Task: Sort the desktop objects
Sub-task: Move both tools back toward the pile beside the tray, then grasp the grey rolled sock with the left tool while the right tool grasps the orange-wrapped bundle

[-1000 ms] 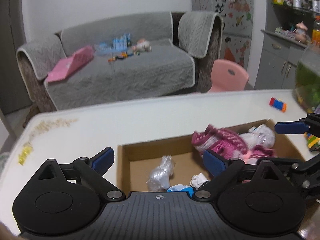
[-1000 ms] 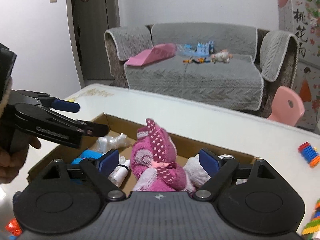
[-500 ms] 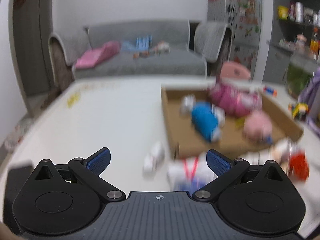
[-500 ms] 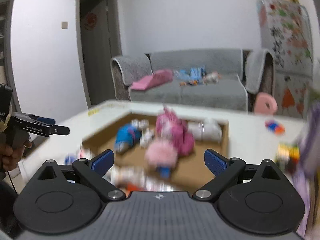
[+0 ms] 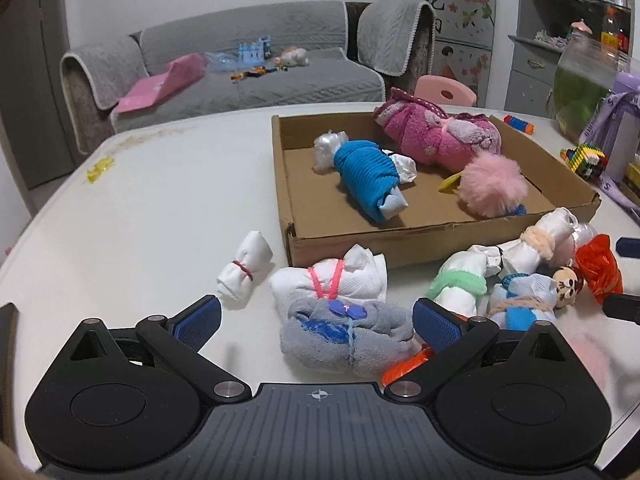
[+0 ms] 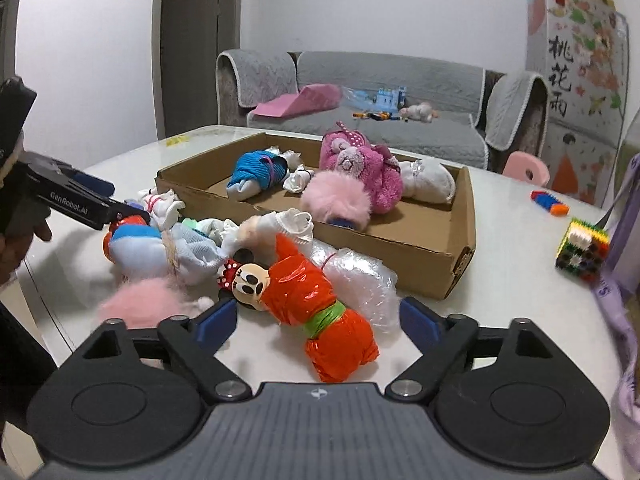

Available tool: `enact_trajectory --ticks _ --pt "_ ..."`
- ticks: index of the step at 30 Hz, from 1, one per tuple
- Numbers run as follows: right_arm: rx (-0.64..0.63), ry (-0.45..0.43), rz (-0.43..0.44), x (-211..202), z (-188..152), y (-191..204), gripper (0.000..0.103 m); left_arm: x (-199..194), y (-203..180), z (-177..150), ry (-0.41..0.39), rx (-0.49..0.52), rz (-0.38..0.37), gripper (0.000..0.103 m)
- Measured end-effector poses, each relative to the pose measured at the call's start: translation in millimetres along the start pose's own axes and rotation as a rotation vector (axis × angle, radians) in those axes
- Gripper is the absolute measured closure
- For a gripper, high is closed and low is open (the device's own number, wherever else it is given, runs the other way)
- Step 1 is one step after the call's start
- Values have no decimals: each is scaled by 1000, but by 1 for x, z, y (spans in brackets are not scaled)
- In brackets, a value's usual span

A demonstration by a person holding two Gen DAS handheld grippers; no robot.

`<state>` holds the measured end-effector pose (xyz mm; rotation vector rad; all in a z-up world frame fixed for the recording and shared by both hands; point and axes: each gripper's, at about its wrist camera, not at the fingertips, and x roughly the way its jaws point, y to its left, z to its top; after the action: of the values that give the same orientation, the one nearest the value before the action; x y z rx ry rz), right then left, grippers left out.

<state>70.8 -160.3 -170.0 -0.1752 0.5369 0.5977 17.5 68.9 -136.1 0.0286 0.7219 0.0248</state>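
Observation:
A cardboard box (image 5: 400, 236) (image 6: 380, 248) on the white table holds a blue bundle (image 5: 366, 176), a magenta fleece bundle (image 5: 436, 136) and a pink pompom (image 5: 492, 188). Loose bundles lie in front of it. My left gripper (image 5: 316, 322) is open, low over a grey-and-white bundle (image 5: 344, 332) that lies between its jaws; the pads stand clear of it. My right gripper (image 6: 318, 320) has its jaws closing around an orange bundle with a green band (image 6: 320, 308), pads apart from it. A mouse-head toy (image 6: 248, 280) lies beside that bundle.
A small white roll with a red band (image 5: 244, 272) lies left of the pile. A colourful block cube (image 6: 584, 254) and an orange-blue toy (image 6: 550, 202) sit right of the box, next to a purple strap (image 6: 616, 240). A grey sofa (image 5: 260, 76) stands behind the table.
Both grippers have drawn back from above the box and sunk to the pile in front of it. The right jaws stand narrower than half a second ago.

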Motion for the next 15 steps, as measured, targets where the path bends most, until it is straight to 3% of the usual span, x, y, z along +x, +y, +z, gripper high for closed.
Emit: enact_trajectory --ticks 3,5,8,12,15 --pt "18 18 12 11 3 -5 29 4 2 0 13 -17 2 0" --pt "14 34 21 11 1 -4 40 5 3 0 16 -25 0 0" --pt "-7 50 16 -2 -12 4 47 6 3 1 15 -31 5 0" --pt "-6 59 24 -10 -16 3 68 3 4 0 9 -34 11 2" --pt "0 59 34 -14 -17 2 70 0 3 -2 -2 -24 8 16"
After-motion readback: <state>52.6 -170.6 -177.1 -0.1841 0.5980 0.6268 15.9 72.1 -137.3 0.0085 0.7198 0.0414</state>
